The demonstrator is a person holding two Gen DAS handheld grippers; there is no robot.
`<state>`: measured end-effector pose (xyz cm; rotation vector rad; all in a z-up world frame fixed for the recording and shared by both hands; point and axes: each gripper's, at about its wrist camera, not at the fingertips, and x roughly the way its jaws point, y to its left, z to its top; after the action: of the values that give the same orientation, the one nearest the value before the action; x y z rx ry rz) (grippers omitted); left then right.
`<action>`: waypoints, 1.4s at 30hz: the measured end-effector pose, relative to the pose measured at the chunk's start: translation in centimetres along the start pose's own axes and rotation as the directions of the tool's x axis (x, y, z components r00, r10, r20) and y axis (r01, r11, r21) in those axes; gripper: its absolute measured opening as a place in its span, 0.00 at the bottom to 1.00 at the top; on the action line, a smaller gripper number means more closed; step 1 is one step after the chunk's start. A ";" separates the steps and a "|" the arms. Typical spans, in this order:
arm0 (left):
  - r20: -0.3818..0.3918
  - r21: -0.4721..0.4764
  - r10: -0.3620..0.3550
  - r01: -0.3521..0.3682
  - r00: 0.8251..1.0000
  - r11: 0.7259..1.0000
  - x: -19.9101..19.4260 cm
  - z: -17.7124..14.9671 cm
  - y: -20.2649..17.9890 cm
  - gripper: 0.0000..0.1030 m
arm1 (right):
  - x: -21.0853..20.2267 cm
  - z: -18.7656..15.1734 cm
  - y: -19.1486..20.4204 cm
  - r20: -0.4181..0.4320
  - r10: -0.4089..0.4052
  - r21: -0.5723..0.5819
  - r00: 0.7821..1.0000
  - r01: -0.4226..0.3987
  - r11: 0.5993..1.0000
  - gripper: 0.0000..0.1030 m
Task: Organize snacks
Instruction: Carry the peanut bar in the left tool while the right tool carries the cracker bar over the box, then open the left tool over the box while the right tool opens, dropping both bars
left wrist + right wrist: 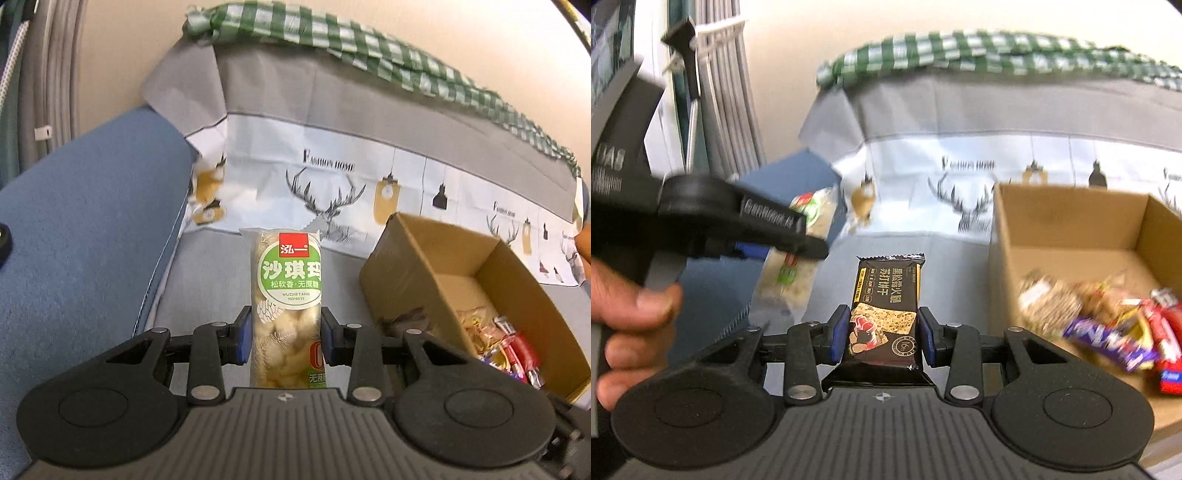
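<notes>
In the cardboard box (1067, 229) lie mixed snack packets (1126, 332)

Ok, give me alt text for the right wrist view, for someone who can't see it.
The right gripper clamps a dark brown cracker packet with gold lettering above a grey cushion. To its right an open cardboard box holds assorted bright snack wrappers. At left a hand carries the left gripper, gripping a clear, green-labelled pastry pack.

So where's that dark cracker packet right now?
The dark cracker packet is clamped in the right gripper, held above the sofa, just left of the cardboard box.
</notes>
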<state>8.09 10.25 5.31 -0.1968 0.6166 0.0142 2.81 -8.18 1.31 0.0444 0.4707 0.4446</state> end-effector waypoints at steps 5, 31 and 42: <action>0.053 0.032 -0.012 0.010 0.999 0.999 -0.5 0.2 -1.2 0.38 | -1.9 1.8 -1.9 0.068 -0.004 0.018 0.998 0.003 1.000 0.40; 0.212 0.242 -0.329 0.277 0.920 0.930 1.6 0.1 -16.1 0.38 | -5.3 5.4 -17.8 0.133 -0.335 0.320 0.933 0.280 0.905 0.39; 0.212 0.273 -0.379 0.318 0.901 0.908 3.6 -0.5 -20.3 0.38 | -5.6 4.6 -19.6 0.118 -0.382 0.306 0.917 0.332 0.892 0.39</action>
<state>12.27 -9.96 6.49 -0.0740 0.3082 -0.3765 8.35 -27.97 5.06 0.2652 0.3539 0.0046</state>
